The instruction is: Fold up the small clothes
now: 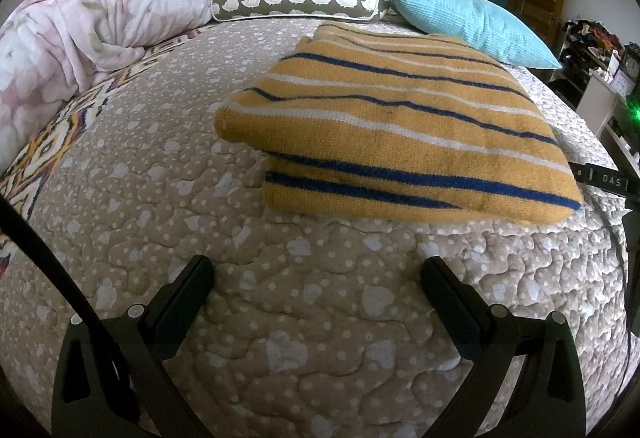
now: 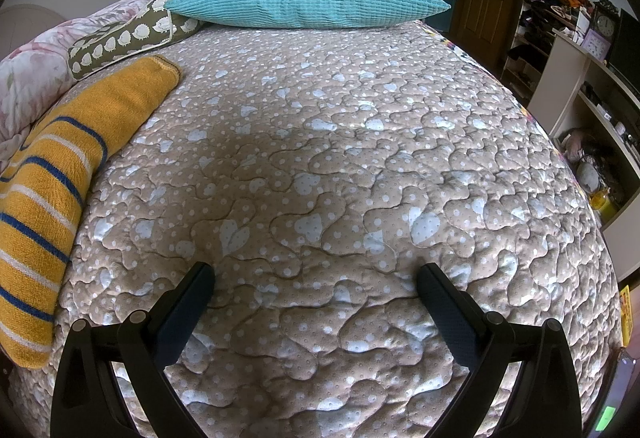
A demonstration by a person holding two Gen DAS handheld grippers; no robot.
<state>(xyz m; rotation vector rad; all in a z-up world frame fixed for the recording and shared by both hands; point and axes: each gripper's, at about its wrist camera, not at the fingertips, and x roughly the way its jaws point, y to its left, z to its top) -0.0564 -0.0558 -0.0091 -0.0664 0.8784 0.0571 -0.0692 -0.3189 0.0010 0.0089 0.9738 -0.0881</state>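
Holding both tools above the quilted bedspread [image 1: 160,174], I am keeping my left gripper [image 1: 318,274] spread wide with nothing between its fingers, and my right gripper [image 2: 316,278] is spread and empty too. I am looking at the striped yellow sweater [image 1: 400,134], which is lying ahead of the left tool as a flat, layered rectangle near the teal pillow [image 1: 472,24], with a lower layer poking out at its near edge. From the right wrist view it is sitting off to the left side, well apart from that tool's fingers.

I am judging the fold as nearly finished, so the risk now is undoing it. If I am pinching only the top layer at the near edge, the knit could peel back and open the stack. Dragging a fingertip across the soft quilt could snag the bedspread and tug the sweater askew. The thick knit may also spring open if I am releasing without pressing it flat.
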